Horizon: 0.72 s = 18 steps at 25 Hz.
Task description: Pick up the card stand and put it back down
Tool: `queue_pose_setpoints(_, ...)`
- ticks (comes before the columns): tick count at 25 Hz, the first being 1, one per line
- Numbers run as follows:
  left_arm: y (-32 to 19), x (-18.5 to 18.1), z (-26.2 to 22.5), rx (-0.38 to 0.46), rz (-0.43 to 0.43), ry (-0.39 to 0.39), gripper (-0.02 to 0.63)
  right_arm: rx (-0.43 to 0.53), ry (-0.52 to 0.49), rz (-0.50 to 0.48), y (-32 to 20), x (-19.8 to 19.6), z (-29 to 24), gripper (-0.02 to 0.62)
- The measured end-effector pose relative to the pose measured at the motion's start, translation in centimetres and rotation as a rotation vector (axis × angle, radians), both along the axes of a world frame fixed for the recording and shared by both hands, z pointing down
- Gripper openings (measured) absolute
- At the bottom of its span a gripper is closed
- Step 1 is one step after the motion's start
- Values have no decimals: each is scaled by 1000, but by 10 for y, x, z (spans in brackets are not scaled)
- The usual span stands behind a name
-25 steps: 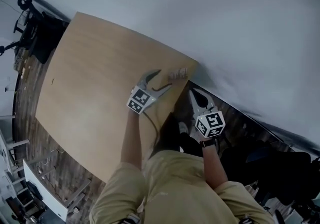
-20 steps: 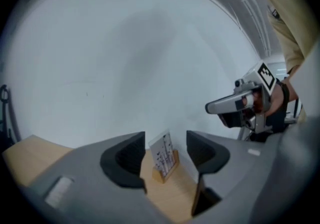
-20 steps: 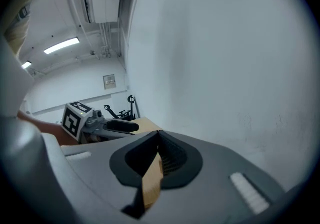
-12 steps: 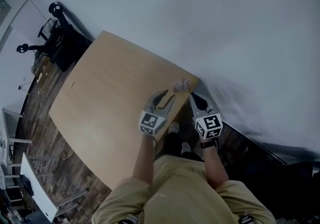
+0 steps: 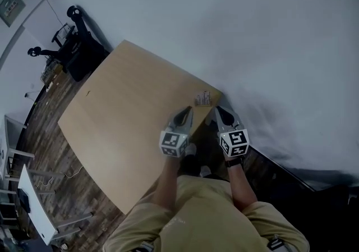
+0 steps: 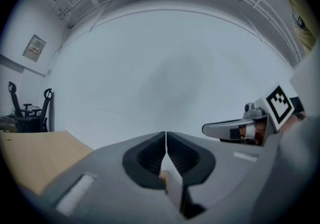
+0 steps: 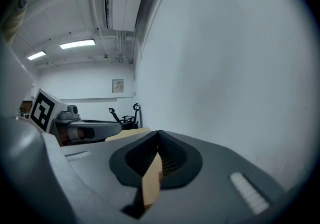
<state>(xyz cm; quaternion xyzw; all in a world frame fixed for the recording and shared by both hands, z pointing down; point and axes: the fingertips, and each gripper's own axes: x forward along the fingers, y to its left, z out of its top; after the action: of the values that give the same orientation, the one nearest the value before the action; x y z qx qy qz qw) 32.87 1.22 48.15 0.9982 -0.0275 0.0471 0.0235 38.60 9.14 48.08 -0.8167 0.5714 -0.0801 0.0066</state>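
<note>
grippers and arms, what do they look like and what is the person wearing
Both the left gripper and the right gripper have grey bodies tapering to pointed jaws, lined inside with dark ribbed pads. Each carries a white cube printed with black square markers. No cables show. The person wears a tan short-sleeved shirt and a dark band on the right wrist.

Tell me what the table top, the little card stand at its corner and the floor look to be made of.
Light tan rectangular table top: wood veneer or laminate, matte; the colour is even, with only faint grain.
Small pale card stand: perhaps clear plastic or thin wire, but it is too small to be sure.
Dark brown plank floor: wood or wood-look boards; long seams and streaky grain show.
</note>
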Motion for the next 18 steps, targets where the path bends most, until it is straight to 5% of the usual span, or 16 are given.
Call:
queue_pose_setpoints(9,5,-5,-6,75,-99,17,3,-14,28,34,2,5,0,3)
queue_pose_setpoints(18,10,-5,-3,69,-94,7,3,-24,47,64,9,9,-7,3)
